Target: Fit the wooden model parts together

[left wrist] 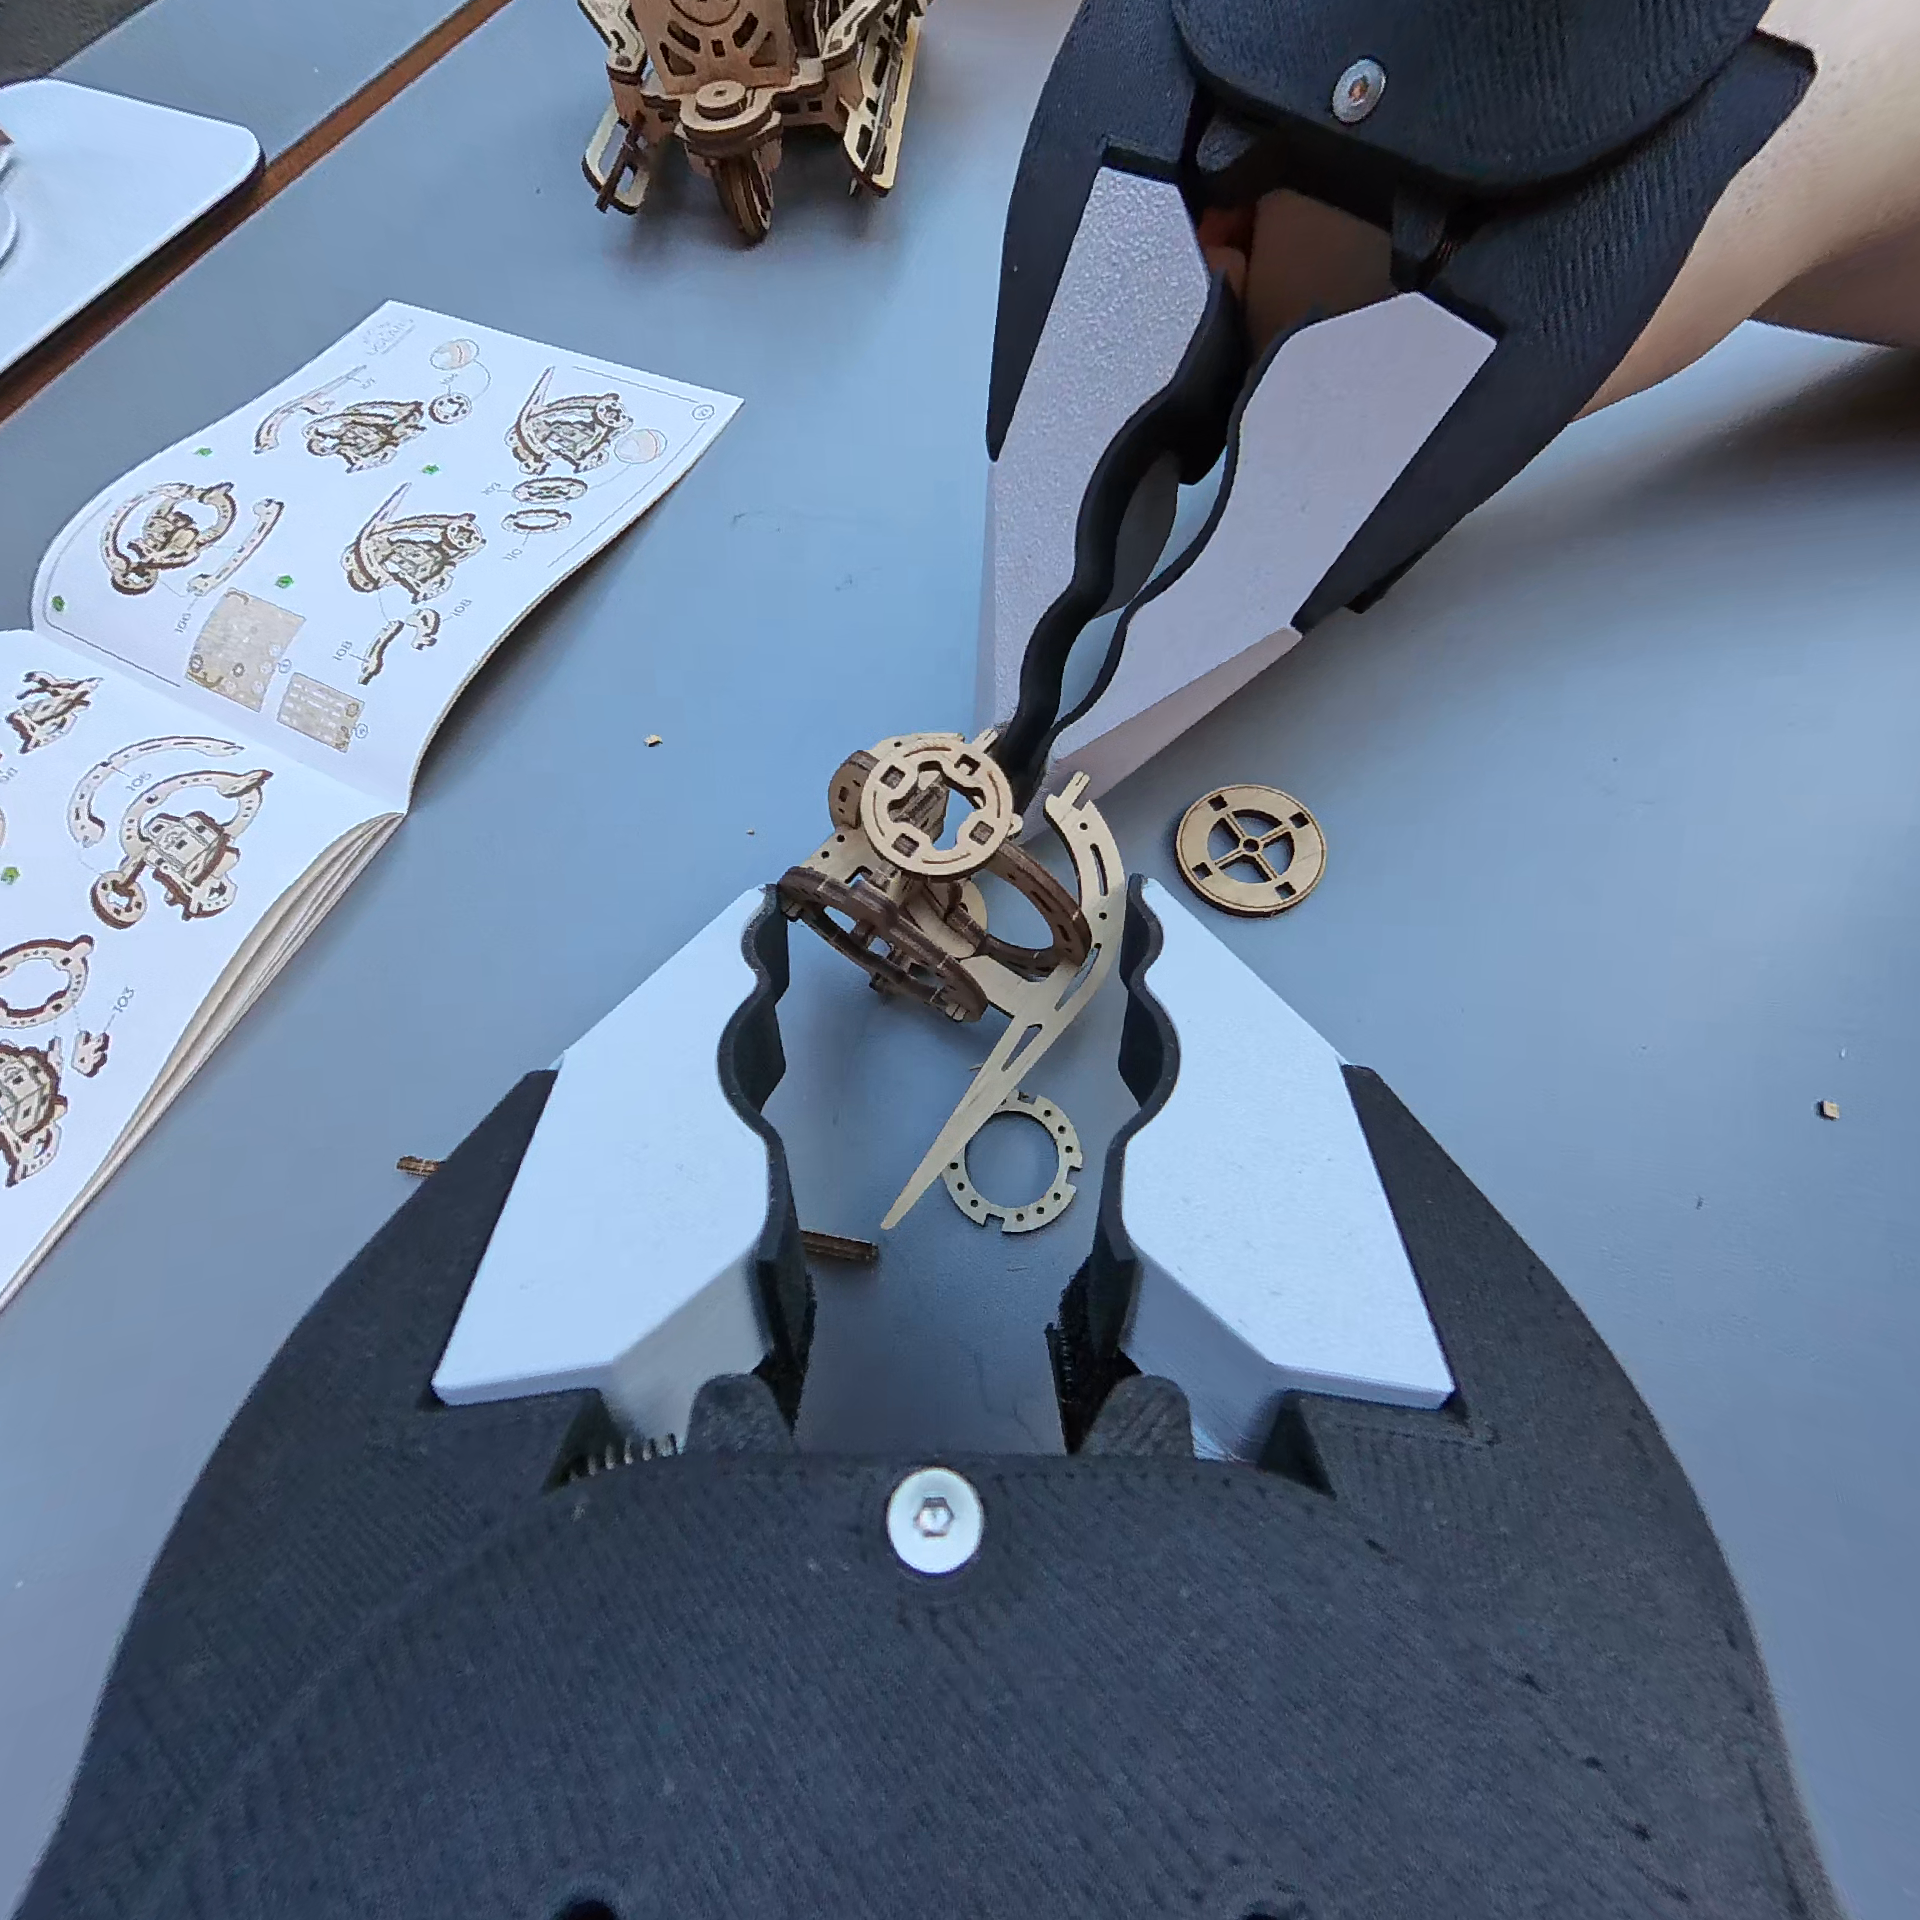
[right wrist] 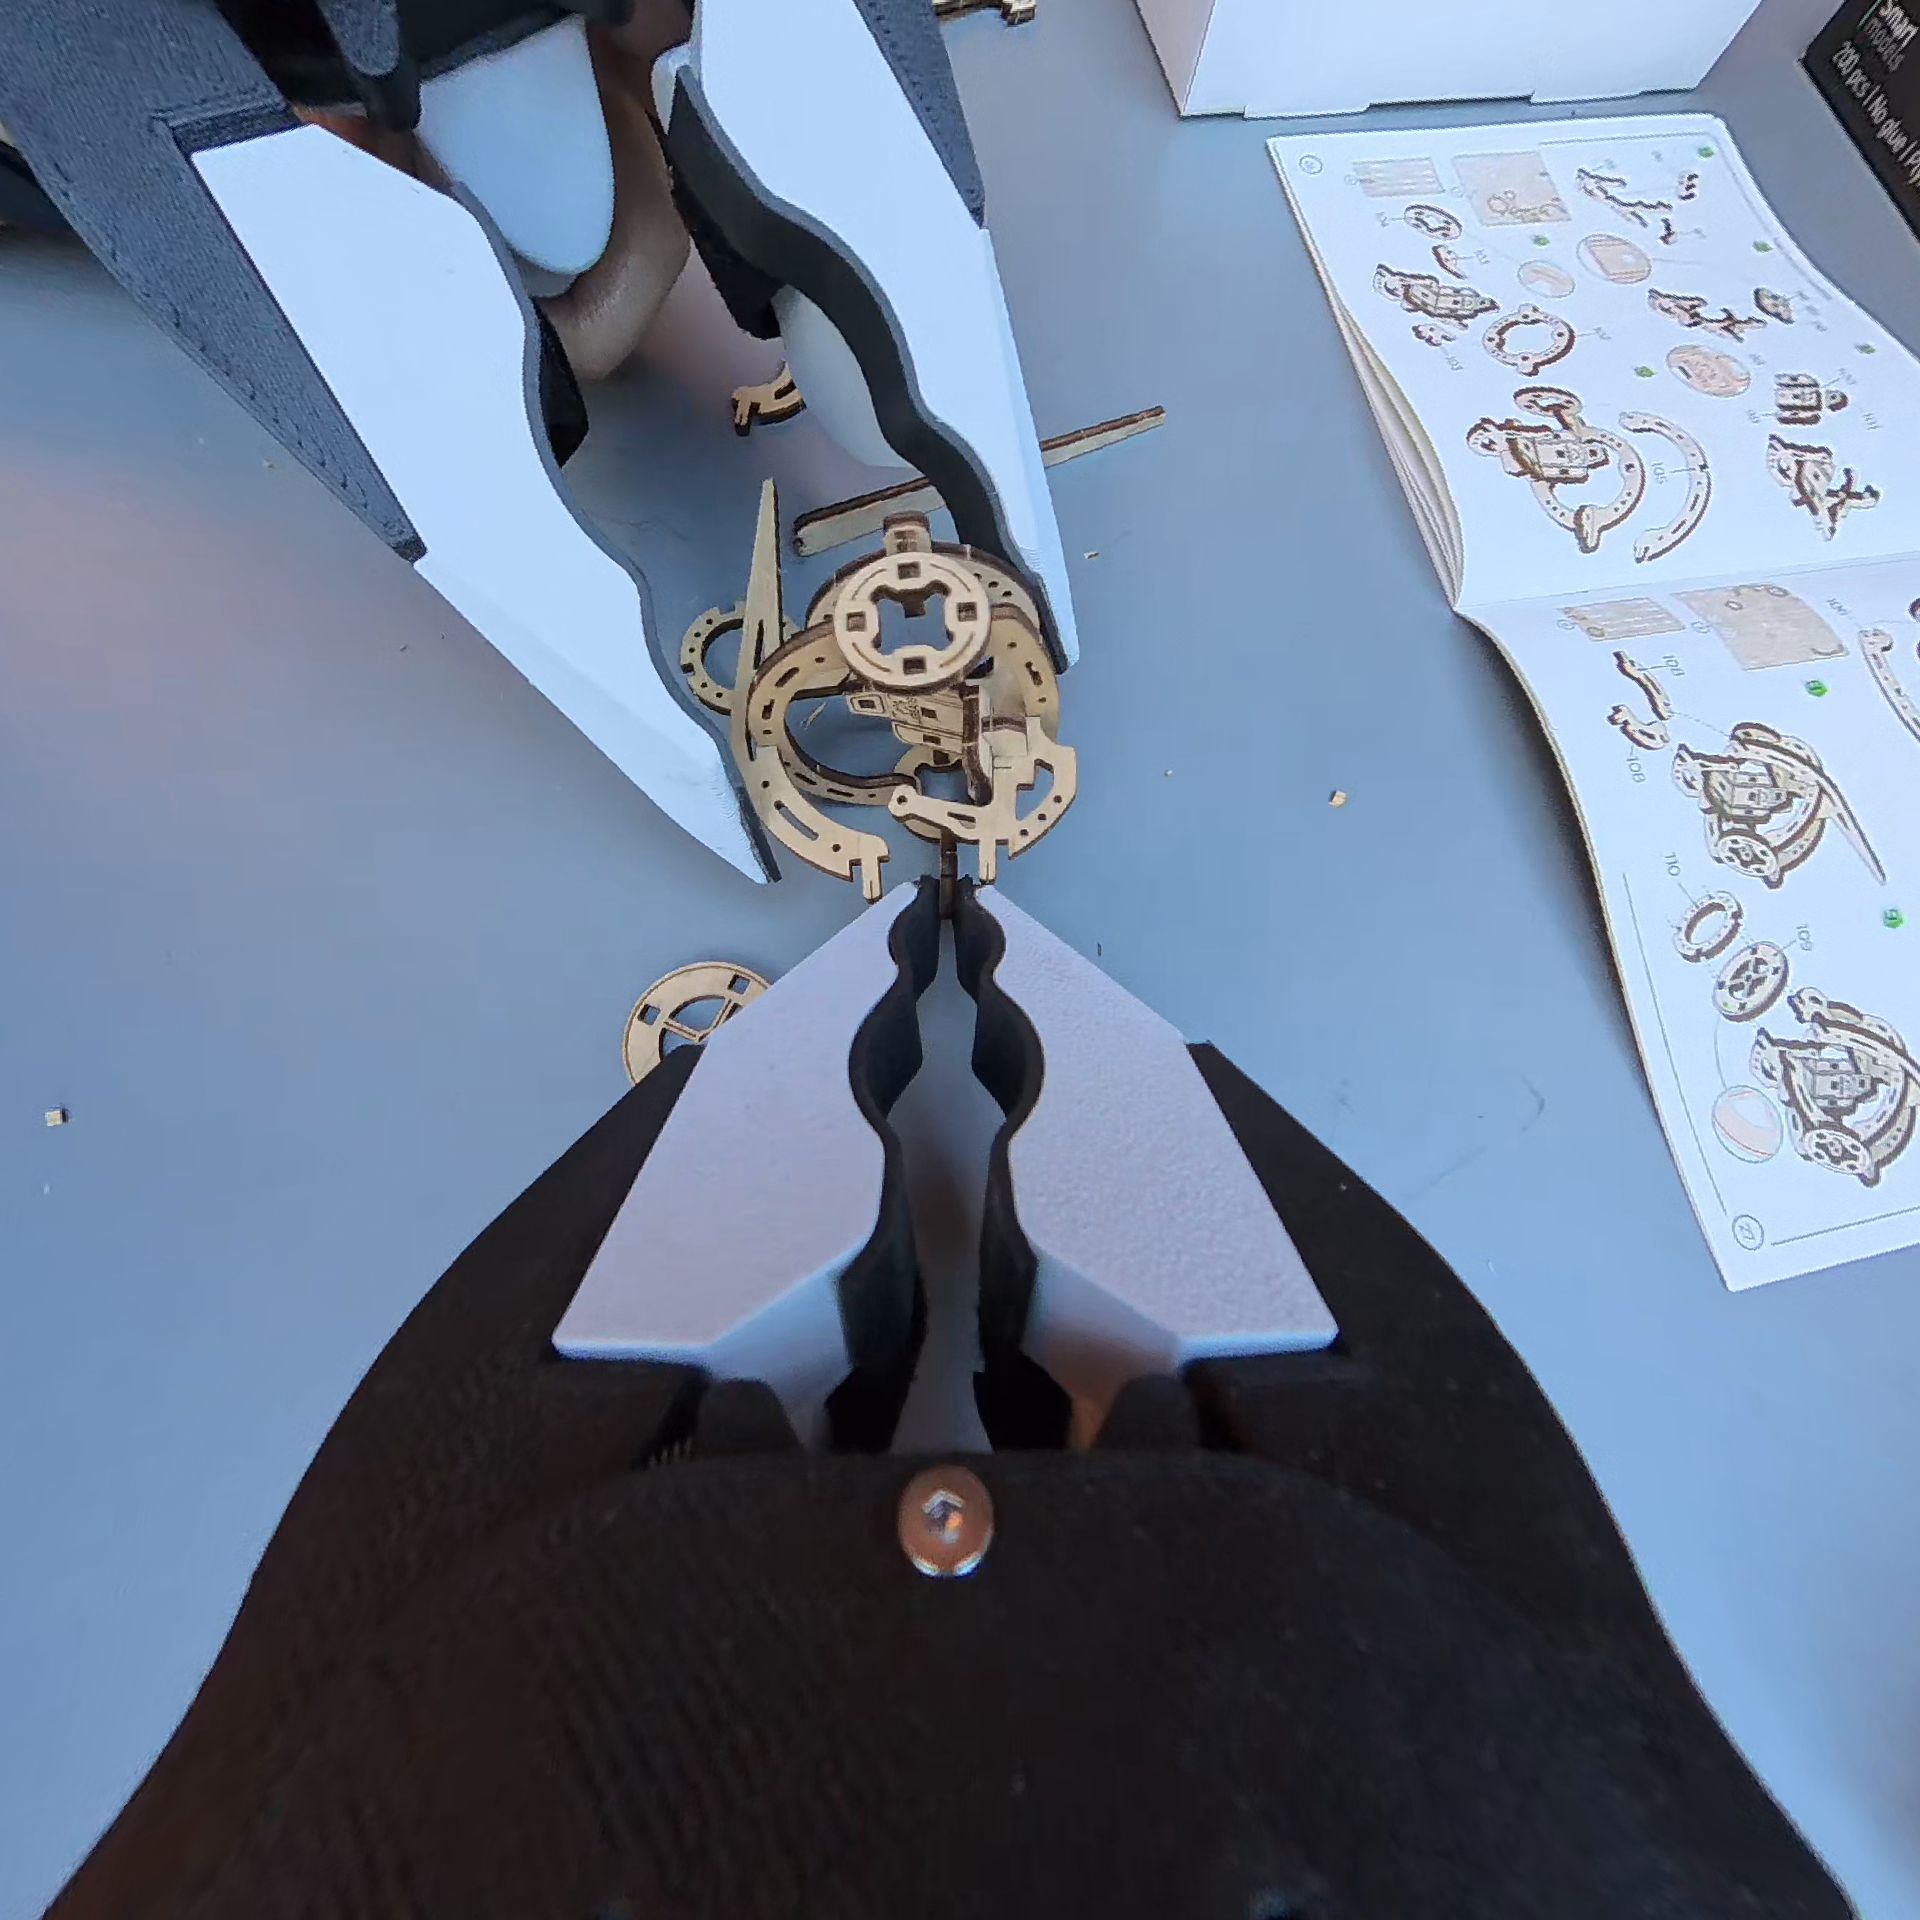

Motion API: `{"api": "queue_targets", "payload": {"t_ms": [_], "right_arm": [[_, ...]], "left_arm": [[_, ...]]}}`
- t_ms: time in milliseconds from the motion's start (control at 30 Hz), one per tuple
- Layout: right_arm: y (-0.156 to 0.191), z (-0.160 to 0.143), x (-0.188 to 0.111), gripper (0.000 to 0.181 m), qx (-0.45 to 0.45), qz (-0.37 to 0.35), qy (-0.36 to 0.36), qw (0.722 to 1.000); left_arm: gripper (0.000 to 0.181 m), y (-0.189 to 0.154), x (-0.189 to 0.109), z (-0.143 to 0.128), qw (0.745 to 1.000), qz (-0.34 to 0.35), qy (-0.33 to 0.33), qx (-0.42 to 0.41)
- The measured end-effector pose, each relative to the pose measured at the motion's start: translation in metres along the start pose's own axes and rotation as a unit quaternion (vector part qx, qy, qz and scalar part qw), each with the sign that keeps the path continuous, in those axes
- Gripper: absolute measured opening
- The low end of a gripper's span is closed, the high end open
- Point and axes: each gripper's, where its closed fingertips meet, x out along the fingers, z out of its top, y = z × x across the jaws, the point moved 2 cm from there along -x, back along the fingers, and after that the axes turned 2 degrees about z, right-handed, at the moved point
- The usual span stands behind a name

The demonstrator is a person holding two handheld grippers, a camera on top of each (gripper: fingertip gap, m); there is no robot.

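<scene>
A small wooden sub-assembly (left wrist: 925, 883) of curved rings, with a round cap with a cross-shaped hole (right wrist: 909, 623) and a long pointed blade (left wrist: 997, 1091), sits mid-table. My right gripper (right wrist: 945, 896) is shut on a thin tab at its edge; in the left wrist view it (left wrist: 1013, 753) reaches in from the upper right. My left gripper (left wrist: 954, 902) is open, one fingertip on each side of the assembly. It shows opposite in the right wrist view (right wrist: 904, 748), close to the rings; I cannot tell if it touches them.
A spoked wooden disc (left wrist: 1252, 850) and a toothed ring (left wrist: 1013, 1158) lie loose on the grey table (left wrist: 1558, 935). Thin wooden sticks (right wrist: 1101, 428) lie behind. An open instruction booklet (left wrist: 312, 582) lies at the left, a larger wooden model (left wrist: 748, 94) at the back, and a white box (right wrist: 1455, 52) nearby.
</scene>
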Motion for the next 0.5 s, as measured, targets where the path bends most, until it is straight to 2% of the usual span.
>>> {"api": "queue_targets", "payload": {"t_ms": [33, 300, 500], "right_arm": [[0.0, 0.0, 0.0, 0.002, 0.0, 0.0, -0.001, 1.0], [0.002, -0.001, 0.003, 0.001, 0.017, 0.022, -0.007, 1.0], [0.002, -0.001, 0.004, 0.002, 0.03, 0.028, -0.012, 0.999]], "left_arm": [[0.064, 0.0, 0.0, 0.0, 1.0, 0.001, 0.0, 0.0], [0.064, -0.001, -0.002, -0.001, 1.0, 0.001, 0.0, 0.007], [0.069, 0.001, -0.01, -0.01, 0.999, 0.017, 0.014, 0.049]]}}
